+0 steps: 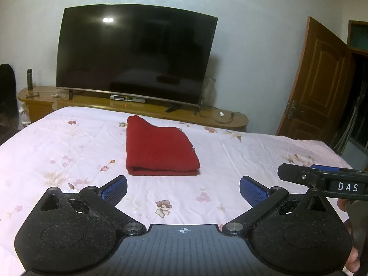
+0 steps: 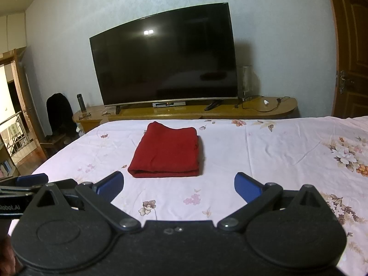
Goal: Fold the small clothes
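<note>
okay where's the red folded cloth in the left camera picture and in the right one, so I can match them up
Left wrist view: the red folded cloth lies at centre, on the bed sheet, just beyond the open left gripper.
Right wrist view: the cloth lies slightly left of centre, ahead of the open right gripper.
Shared landmark: the television behind the bed.

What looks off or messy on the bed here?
Little stands out. The red folded garment lies flat on the floral bedsheet, but its far left corner pokes out past the stack. Both grippers, left and right, are open and clear of it.
</note>
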A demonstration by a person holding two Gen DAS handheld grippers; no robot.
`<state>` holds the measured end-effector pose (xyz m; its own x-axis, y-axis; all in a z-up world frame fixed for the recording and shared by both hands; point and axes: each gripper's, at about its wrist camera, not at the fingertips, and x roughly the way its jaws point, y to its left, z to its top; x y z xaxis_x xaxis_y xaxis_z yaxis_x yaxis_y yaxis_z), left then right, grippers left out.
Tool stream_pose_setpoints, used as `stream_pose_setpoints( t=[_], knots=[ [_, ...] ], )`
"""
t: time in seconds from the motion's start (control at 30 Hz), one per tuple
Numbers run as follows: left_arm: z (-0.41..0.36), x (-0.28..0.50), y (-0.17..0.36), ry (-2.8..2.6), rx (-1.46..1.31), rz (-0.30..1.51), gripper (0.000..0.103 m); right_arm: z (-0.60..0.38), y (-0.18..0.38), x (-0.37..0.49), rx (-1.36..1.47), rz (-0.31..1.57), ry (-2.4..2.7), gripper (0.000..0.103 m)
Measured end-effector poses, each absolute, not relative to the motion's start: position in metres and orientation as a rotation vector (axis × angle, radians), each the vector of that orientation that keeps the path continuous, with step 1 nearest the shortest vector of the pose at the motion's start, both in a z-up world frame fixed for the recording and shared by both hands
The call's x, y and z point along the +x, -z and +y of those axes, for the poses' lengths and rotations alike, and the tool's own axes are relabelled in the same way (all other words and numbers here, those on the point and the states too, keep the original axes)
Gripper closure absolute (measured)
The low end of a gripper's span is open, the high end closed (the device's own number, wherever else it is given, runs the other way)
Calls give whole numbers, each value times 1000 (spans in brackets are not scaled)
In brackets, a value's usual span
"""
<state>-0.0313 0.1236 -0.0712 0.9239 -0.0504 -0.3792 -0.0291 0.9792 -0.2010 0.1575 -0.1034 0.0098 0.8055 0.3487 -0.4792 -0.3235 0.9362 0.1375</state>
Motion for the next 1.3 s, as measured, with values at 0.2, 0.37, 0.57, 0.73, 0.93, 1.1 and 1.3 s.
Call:
stream_pose_setpoints(
  t=[0.2,0.37,0.57,0.73,0.93,1.1,1.3],
  knots=[
    [125,-31,72,13,-206,394,0,-105,-10,158,46,526,-355,1],
    [124,-31,72,14,-204,394,0,-105,-11,158,43,524,-353,1],
    [122,-31,72,16,-195,390,0,-104,-11,157,42,525,-352,1],
    [122,-31,73,9,-195,389,0,-104,-12,157,41,525,-352,1],
    [122,-31,72,-3,-196,382,0,-105,-10,158,39,521,-351,1],
    [119,-33,71,-26,-189,366,0,-108,-9,160,43,519,-351,1],
    [118,-32,70,-34,-165,348,1,-112,-9,163,46,517,-353,1]
  ],
)
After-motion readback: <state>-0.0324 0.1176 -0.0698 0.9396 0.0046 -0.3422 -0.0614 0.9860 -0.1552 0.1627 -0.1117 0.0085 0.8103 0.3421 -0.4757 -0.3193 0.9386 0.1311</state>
